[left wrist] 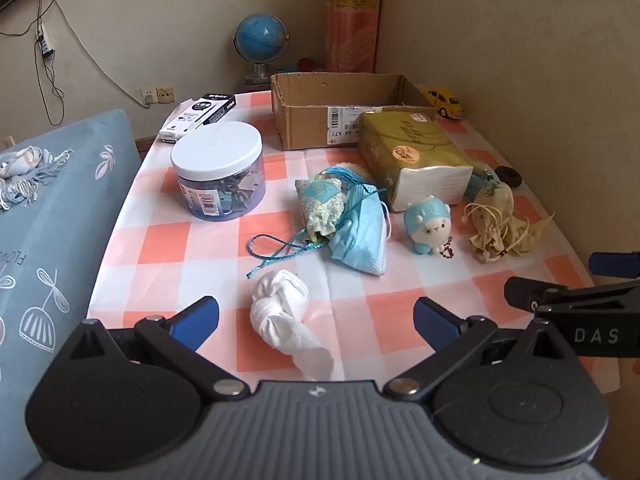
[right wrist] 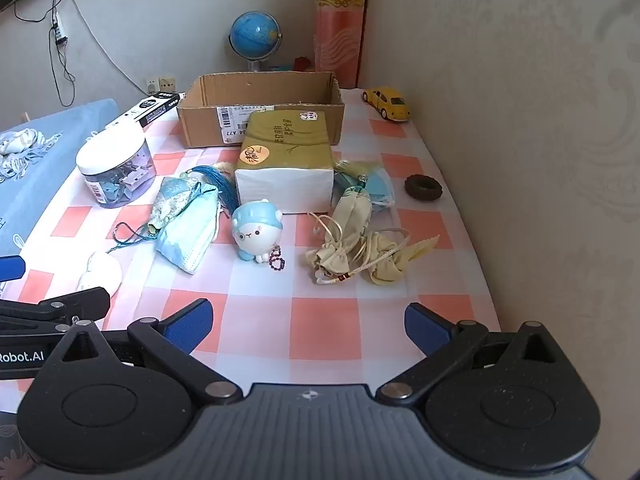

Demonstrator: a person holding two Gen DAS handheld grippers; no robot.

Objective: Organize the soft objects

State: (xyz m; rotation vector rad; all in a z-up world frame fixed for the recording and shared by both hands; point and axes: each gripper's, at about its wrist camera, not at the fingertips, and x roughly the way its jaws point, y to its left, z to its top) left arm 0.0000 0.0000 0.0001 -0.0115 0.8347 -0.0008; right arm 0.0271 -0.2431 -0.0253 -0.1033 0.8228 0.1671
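Observation:
Soft items lie across a checked tablecloth (left wrist: 352, 312). A knotted white sock (left wrist: 282, 316) sits between the spread fingers of my left gripper (left wrist: 316, 322), which is open and apart from it. Farther back lie a blue face mask (left wrist: 362, 236), a patterned pouch with a blue tassel (left wrist: 320, 204), a blue plush toy (left wrist: 426, 228) and cream drawstring pouches (left wrist: 494, 220). My right gripper (right wrist: 308, 326) is open over bare cloth, with the cream pouches (right wrist: 352, 248) and the plush toy (right wrist: 256, 232) ahead of it. An open cardboard box (right wrist: 260, 112) stands at the back.
A tissue pack (right wrist: 286, 160) sits in front of the box. A lidded plastic jar (left wrist: 218, 170) and a black-white carton (left wrist: 198, 118) stand back left. A yellow toy car (right wrist: 387, 103) and a dark ring (right wrist: 423, 186) lie near the right wall. A blue cushion (left wrist: 52, 216) borders the table's left.

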